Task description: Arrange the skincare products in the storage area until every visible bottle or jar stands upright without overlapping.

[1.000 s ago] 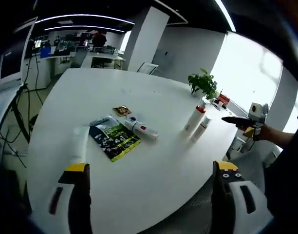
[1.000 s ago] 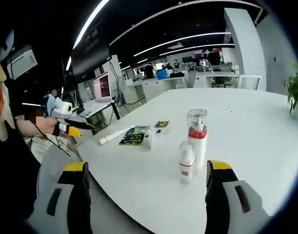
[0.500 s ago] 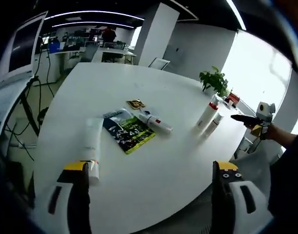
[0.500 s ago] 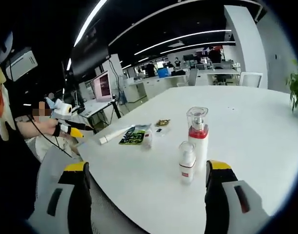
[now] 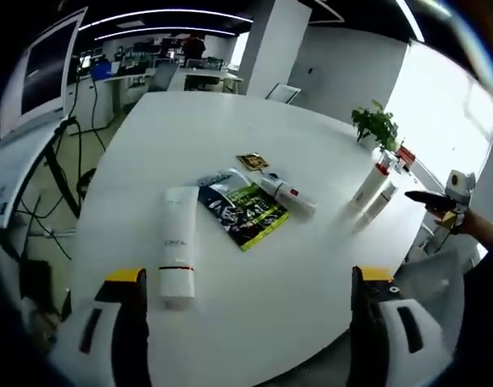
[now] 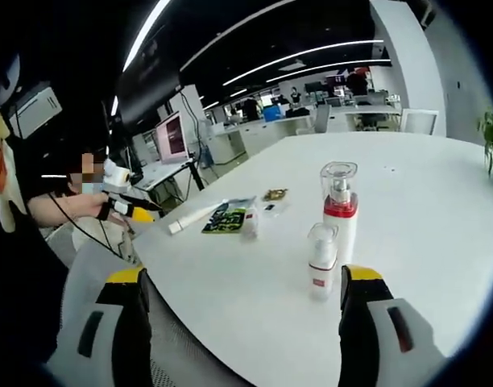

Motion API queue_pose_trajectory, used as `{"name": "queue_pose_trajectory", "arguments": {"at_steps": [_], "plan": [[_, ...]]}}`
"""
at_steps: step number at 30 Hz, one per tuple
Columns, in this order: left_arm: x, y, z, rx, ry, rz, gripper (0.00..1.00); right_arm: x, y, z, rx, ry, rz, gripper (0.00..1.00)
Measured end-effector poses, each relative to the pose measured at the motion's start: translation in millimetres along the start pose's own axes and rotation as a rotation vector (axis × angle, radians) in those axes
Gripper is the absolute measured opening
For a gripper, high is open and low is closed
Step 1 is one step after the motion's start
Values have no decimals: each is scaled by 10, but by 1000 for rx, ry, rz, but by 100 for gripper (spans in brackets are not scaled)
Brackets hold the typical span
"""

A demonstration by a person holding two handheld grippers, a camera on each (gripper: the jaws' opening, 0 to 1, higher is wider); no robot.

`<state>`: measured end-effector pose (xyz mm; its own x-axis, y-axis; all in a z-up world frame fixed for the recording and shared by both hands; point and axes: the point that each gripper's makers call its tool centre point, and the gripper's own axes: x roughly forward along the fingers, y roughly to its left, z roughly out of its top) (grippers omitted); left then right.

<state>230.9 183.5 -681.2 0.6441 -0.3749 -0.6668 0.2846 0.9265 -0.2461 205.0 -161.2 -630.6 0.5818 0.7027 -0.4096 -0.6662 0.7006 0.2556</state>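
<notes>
A white tube [image 5: 178, 253] lies flat on the white table [image 5: 230, 145], just ahead of my open left gripper [image 5: 250, 318]. Beside it lie a green sachet [image 5: 245, 214], a small white bottle with a red label [image 5: 287, 193] on its side, and a small gold packet [image 5: 252, 161]. Two upright bottles [image 5: 374, 193] stand at the far right edge. In the right gripper view the taller red-collared pump bottle [image 6: 339, 210] and the shorter white bottle [image 6: 320, 260] stand upright just ahead of my open right gripper [image 6: 240, 322]. The tube [image 6: 194, 218] and sachet [image 6: 228, 218] lie farther off.
A potted plant [image 5: 377, 126] stands at the table's far edge. A person's hand holds the other gripper [image 5: 448, 200] at the right. Office desks and monitors [image 6: 172, 137] fill the background. A mesh chair [image 6: 101, 274] sits below the table edge.
The left gripper's camera has come closer over the table, so the tube and sachet sit nearer and more central. The right view has shifted slightly; the two bottles look a little closer.
</notes>
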Motion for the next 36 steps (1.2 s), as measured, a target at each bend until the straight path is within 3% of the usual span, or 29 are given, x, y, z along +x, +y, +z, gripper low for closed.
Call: {"name": "queue_pose_trajectory", "arguments": {"at_steps": [18,28,36], "plan": [[351,260,41,5,106,75,99,-49,-23,-59,21,19,-32,97],[589,540,122,33,206,130,98,3,53,-122,35,38,-22,97],[745,651,125,88,311,149,88,99,141,-139,32,56,4,97]]}}
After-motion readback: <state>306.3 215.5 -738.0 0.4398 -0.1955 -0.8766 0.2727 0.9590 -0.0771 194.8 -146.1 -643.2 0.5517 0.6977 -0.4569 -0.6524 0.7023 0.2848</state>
